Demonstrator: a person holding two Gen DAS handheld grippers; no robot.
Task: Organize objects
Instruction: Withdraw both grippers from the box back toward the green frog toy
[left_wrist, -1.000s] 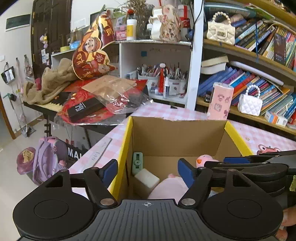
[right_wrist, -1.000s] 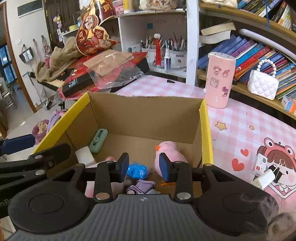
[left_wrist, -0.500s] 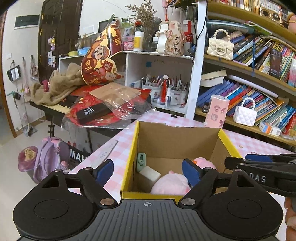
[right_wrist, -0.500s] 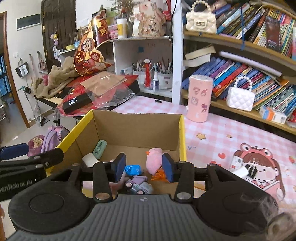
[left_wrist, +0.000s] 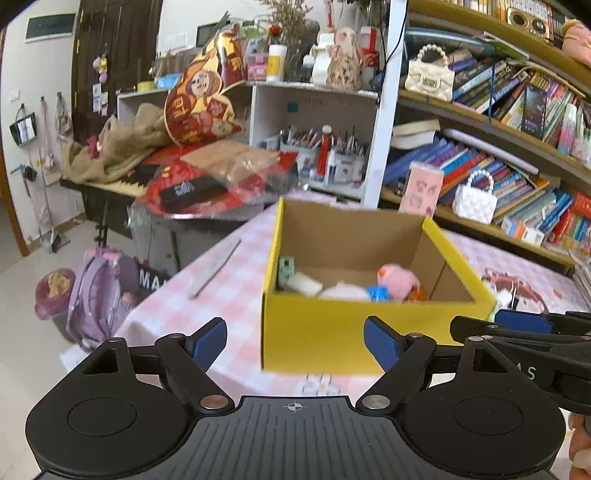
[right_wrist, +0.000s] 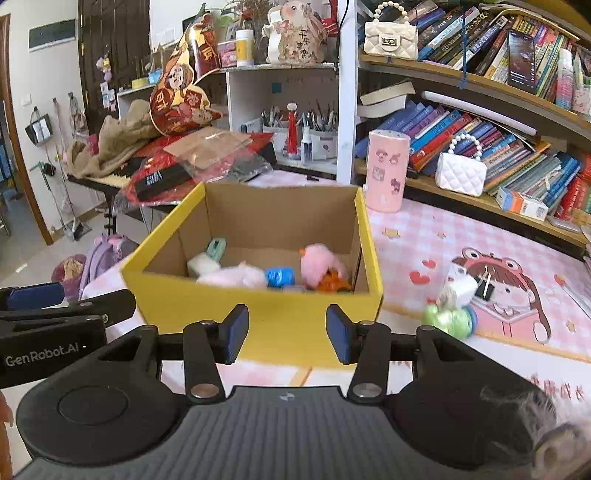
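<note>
Nearest the lenses: 2 tools, both clear of the box and gripping nothing. Left tool (left_wrist: 295, 339) spread wide, blue pads far apart, only pink checked tabletop (left_wrist: 229, 295) and the box's yellow front between them. Right tool (right_wrist: 287, 334) parted to a narrower gap, empty, just been opening over the last second, nothing between the pads; seen also at the right edge of the left view (left_wrist: 524, 325).

Just beyond the pads, near the tabletop's front edge: yellow cardboard box (right_wrist: 258, 317), top open, brown inside. On its floor, left to right: mint-green small item (right_wrist: 216, 247) against the left wall, white block (right_wrist: 201, 264) beside it, pale pink plush (right_wrist: 236, 277) at the front, blue toy (right_wrist: 280, 277), pink plush bird (right_wrist: 319, 260) and orange piece (right_wrist: 332, 284) in the right front corner.

Outside the box, to its right on the cartoon-printed part of the tabletop: green toy (right_wrist: 448, 321) touching a white charger (right_wrist: 458, 290). Left of the box, toward the left edge: clear ruler (left_wrist: 214, 269).

Farther back, by the rear edge: pink cylinder (right_wrist: 386, 171) upright. Behind it, bookshelf (right_wrist: 480, 199) with books and a white quilted purse (right_wrist: 460, 173).
</note>
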